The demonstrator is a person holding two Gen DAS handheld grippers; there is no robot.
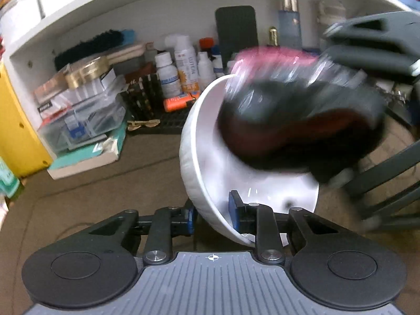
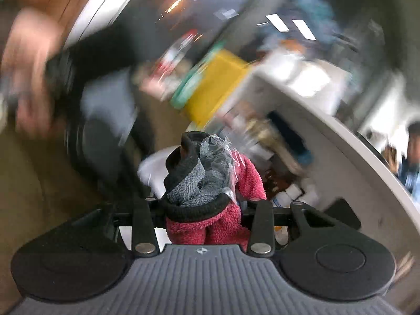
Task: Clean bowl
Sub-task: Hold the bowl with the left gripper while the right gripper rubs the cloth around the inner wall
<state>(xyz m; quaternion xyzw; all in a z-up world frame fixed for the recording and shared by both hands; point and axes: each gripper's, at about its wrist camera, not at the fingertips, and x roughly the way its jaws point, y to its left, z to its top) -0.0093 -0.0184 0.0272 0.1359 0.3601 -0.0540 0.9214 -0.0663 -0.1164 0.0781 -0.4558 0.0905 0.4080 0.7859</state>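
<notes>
In the left wrist view my left gripper [image 1: 214,216] is shut on the rim of a white bowl [image 1: 207,152], held tilted on its side above the brown surface. A blurred cloth [image 1: 296,128], pink, grey and black with clear plastic on it, presses inside the bowl. The right gripper [image 1: 372,44] comes in from the upper right behind it. In the right wrist view my right gripper [image 2: 203,210] is shut on that cloth [image 2: 210,204]; a bit of the white bowl [image 2: 152,168] shows behind it. This view is heavily motion-blurred.
A white shelf [image 1: 157,5] behind the bowl holds bottles [image 1: 183,65], boxes, a brush and clear cases [image 1: 84,113]. A yellow box [image 1: 15,131] stands at the left. Black chair legs [image 1: 386,181] are at the right. A hand [image 2: 29,78] shows at the left of the right wrist view.
</notes>
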